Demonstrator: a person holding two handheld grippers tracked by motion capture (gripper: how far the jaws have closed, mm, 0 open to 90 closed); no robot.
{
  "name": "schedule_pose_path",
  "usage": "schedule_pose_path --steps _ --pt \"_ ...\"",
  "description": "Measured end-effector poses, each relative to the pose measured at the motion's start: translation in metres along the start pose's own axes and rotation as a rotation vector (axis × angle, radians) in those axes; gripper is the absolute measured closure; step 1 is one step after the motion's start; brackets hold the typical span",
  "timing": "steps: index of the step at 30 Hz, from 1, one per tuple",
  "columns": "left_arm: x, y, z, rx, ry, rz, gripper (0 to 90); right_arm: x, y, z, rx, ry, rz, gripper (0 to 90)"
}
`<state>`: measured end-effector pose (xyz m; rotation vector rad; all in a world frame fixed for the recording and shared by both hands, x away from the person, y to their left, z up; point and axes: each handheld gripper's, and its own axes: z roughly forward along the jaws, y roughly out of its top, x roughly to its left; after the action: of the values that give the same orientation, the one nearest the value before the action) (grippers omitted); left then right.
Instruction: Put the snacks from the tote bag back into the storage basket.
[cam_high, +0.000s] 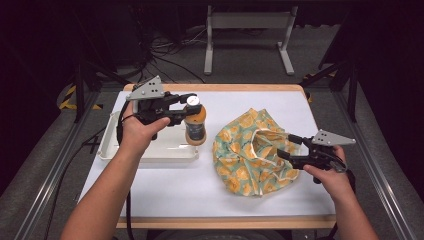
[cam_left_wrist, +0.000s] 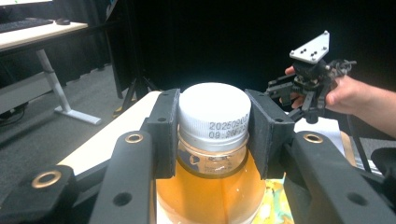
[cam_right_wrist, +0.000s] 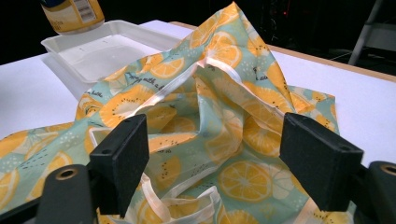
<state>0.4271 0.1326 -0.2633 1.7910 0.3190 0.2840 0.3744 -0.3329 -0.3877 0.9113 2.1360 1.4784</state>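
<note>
A clear bottle (cam_high: 195, 125) of orange liquid with a white cap hangs in the air over the right end of the white tray (cam_high: 150, 152). My left gripper (cam_high: 191, 107) is shut on the bottle's cap and neck. In the left gripper view both pads press the cap of the bottle (cam_left_wrist: 215, 140). A crumpled teal cloth bag (cam_high: 245, 150) printed with orange slices lies on the table to the right. My right gripper (cam_high: 286, 146) stands open at the bag's right edge. In the right gripper view its jaws (cam_right_wrist: 215, 144) are wide apart, with the bag's fabric (cam_right_wrist: 210, 93) and white handles between them.
The tray (cam_right_wrist: 107, 51) looks bare inside, and the bottle (cam_right_wrist: 72, 14) hangs above it. The white table top (cam_high: 200, 190) has a wooden rim. Behind the table stand a white desk frame (cam_high: 247, 22) and cables on the grey floor.
</note>
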Motion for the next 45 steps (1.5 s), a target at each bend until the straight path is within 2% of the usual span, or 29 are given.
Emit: schedule_pose_path --steps 4,10,12,17,21,22,25,34,38,41,45 --pt "0.004 -0.004 -0.004 -0.007 0.0 -0.002 58.4 0.001 0.001 -0.001 -0.006 0.002 0.002 24.6" --pt "0.01 -0.014 -0.01 0.01 0.012 -0.001 58.4 0.002 0.001 -0.001 -0.012 0.016 0.015 24.6" --pt "0.013 -0.018 -0.013 0.012 0.012 -0.013 58.4 0.002 0.001 0.0 -0.01 0.021 0.013 24.6" --pt "0.021 -0.027 -0.019 0.009 -0.016 -0.03 58.5 0.003 0.001 0.001 -0.01 0.023 0.013 24.5" --pt "0.026 -0.034 -0.022 0.001 -0.014 -0.031 58.4 0.003 0.0 0.001 -0.01 0.022 0.014 24.5" --pt "0.027 -0.035 -0.023 0.002 -0.013 -0.021 58.5 0.003 0.0 0.001 -0.008 0.022 0.014 24.5" --pt "0.028 -0.039 -0.023 0.011 -0.009 -0.028 58.5 0.003 0.0 0.002 -0.006 0.022 0.014 24.5" --pt "0.038 -0.054 -0.021 0.017 -0.032 -0.037 58.4 0.007 -0.005 0.002 0.013 0.022 0.021 24.5" --pt "0.042 -0.062 -0.018 0.045 -0.021 -0.035 58.4 0.008 -0.007 0.0 0.013 0.015 0.026 24.5" --pt "0.045 -0.068 -0.017 0.07 -0.028 -0.049 58.4 0.008 -0.009 -0.001 0.018 0.01 0.03 24.5" --pt "0.047 -0.074 -0.016 0.065 -0.045 -0.045 58.4 0.008 -0.011 -0.001 0.022 0.008 0.031 24.5"
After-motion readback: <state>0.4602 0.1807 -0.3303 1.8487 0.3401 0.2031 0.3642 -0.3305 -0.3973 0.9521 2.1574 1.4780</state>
